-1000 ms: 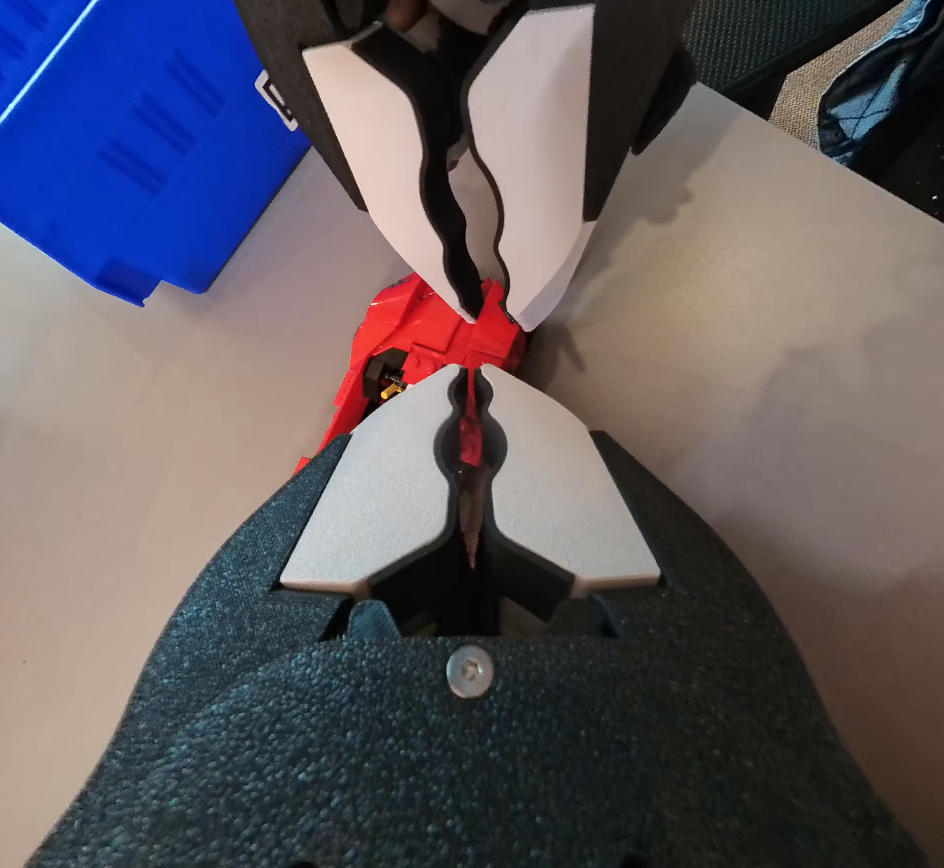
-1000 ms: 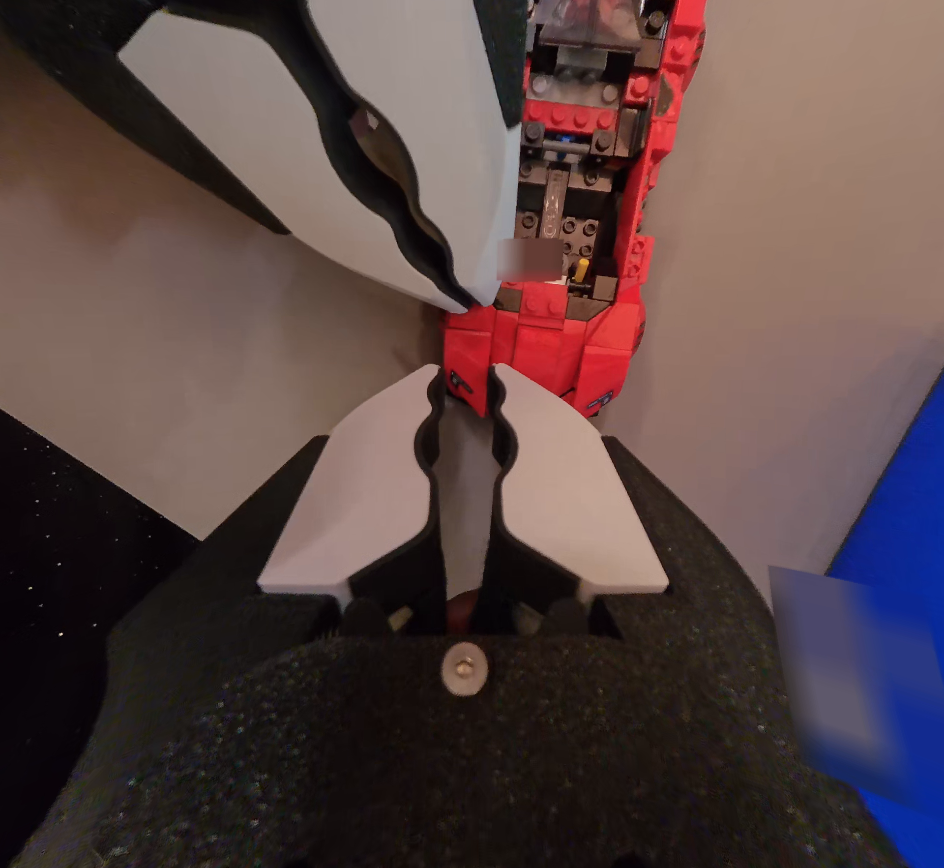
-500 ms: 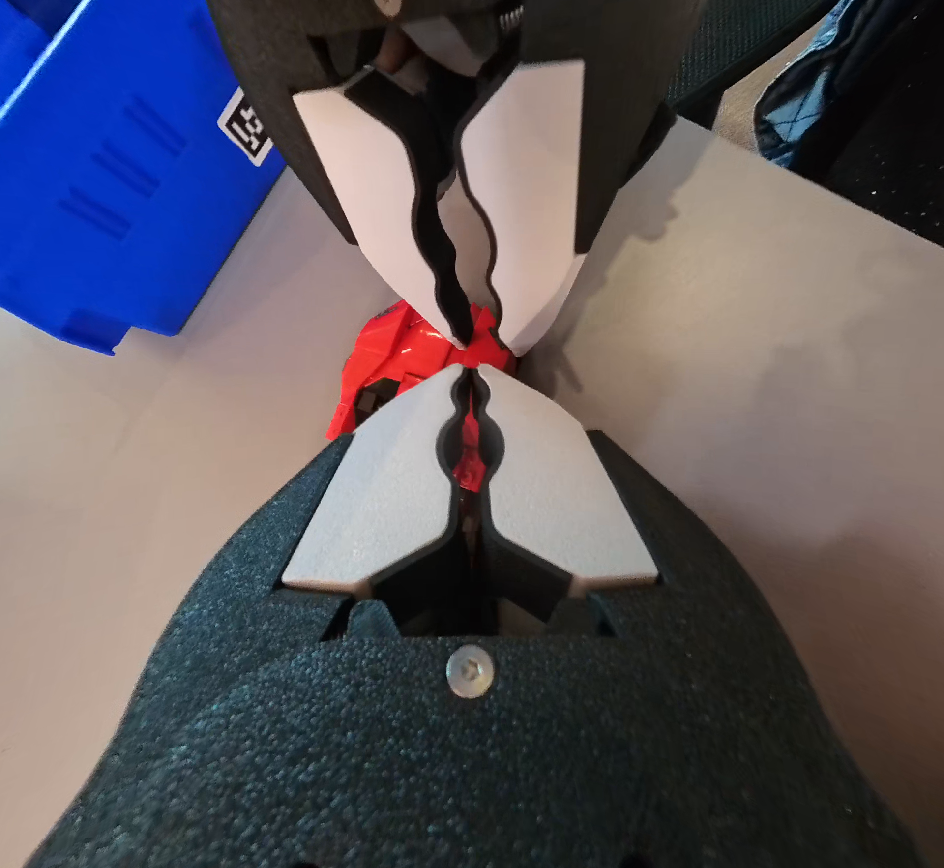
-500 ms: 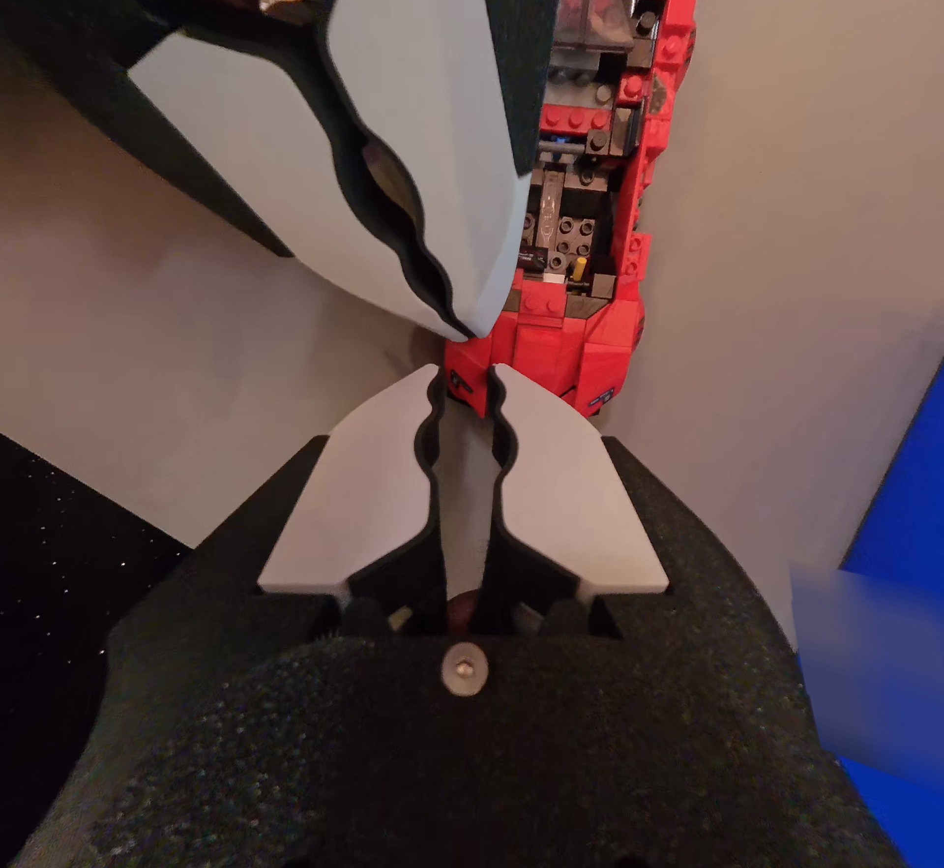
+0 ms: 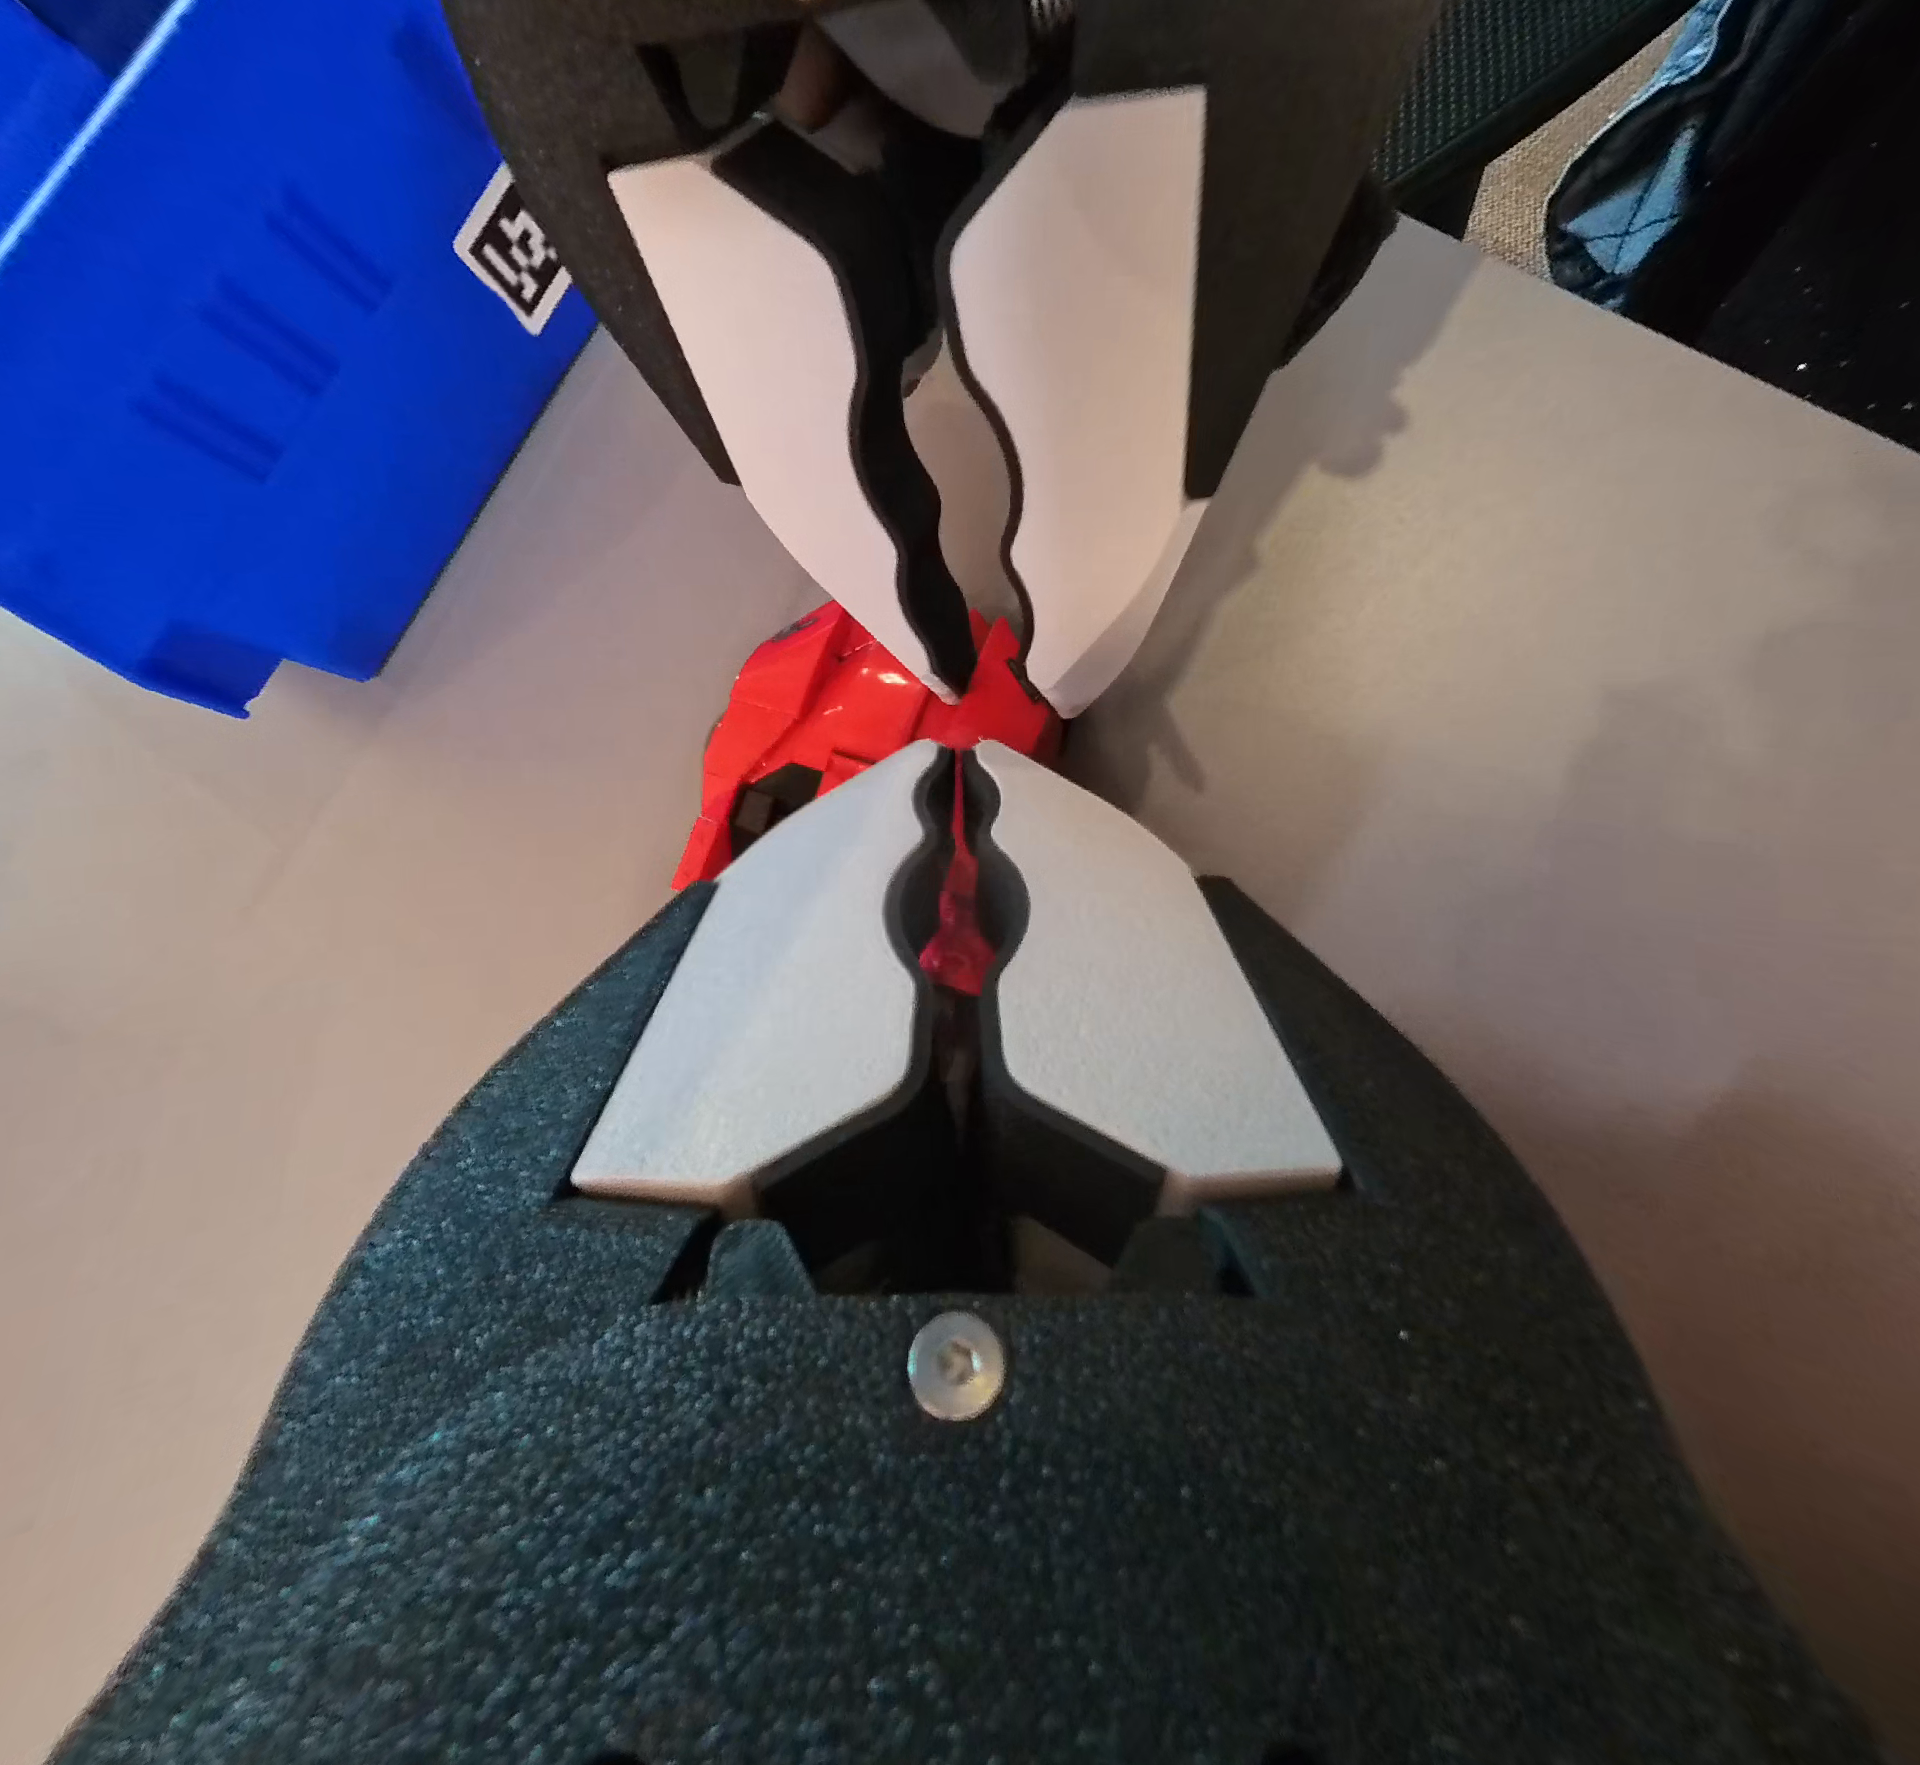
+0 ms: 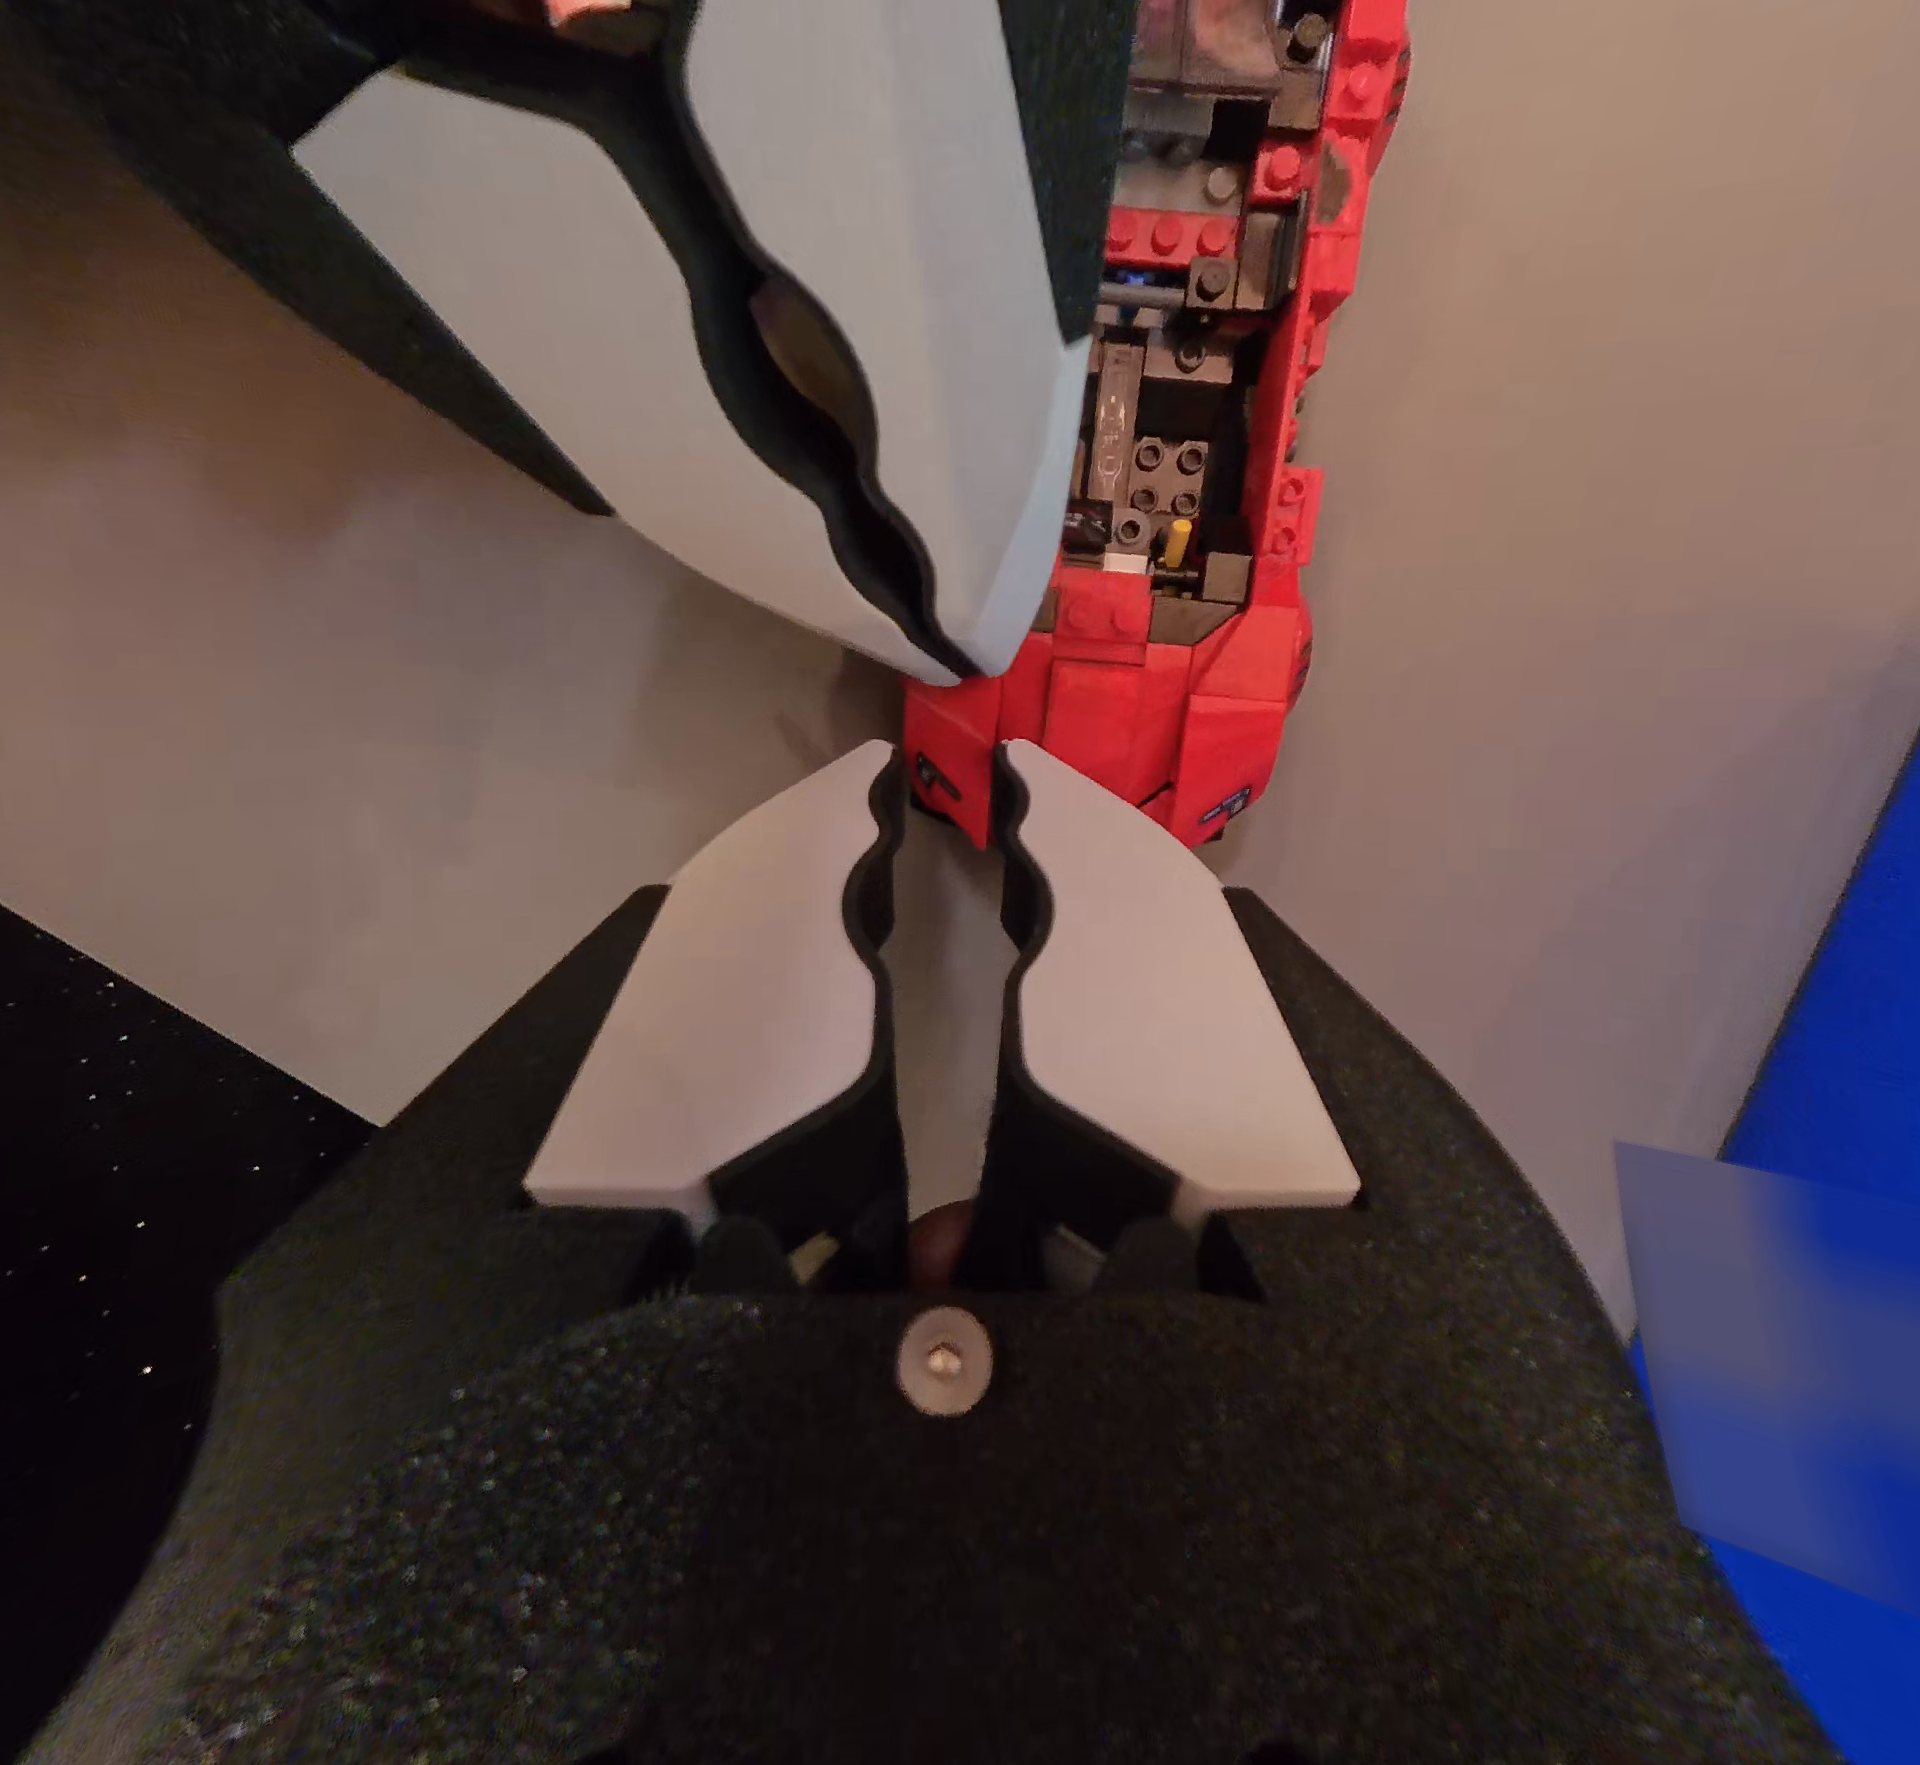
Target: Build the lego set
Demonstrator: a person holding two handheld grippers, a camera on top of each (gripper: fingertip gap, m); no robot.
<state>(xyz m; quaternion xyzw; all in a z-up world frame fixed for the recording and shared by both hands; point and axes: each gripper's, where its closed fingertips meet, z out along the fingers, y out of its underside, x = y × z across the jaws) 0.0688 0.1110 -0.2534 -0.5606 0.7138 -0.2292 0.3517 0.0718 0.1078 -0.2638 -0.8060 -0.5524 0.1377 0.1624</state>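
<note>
A red lego car (image 6: 1143, 697) with a black studded open interior lies on the pale table (image 5: 1507, 780); only its nose shows in the left wrist view (image 5: 852, 697). My right gripper (image 6: 945, 754) is closed to a narrow gap on the car's front corner. It comes in from the top of the left wrist view (image 5: 997, 676). My left gripper (image 5: 961, 754) is shut, its tips on the car's hood just behind the right one; in the right wrist view (image 6: 951, 666) it covers the car's left side. Red shows through its slit; I cannot tell whether that is a held piece.
A blue plastic bin (image 5: 239, 313) with a square marker tag stands beside the car; it also shows at the right edge of the right wrist view (image 6: 1829, 1040). A black mesh chair (image 5: 1538, 22) and denim cloth (image 5: 1662, 188) lie beyond the table's far edge. Less than 4 cm separates the two grippers' tips.
Both grippers stay on the car's front end. The left gripper has slid slightly further over the car, hiding more of its interior in the right wrist view.
</note>
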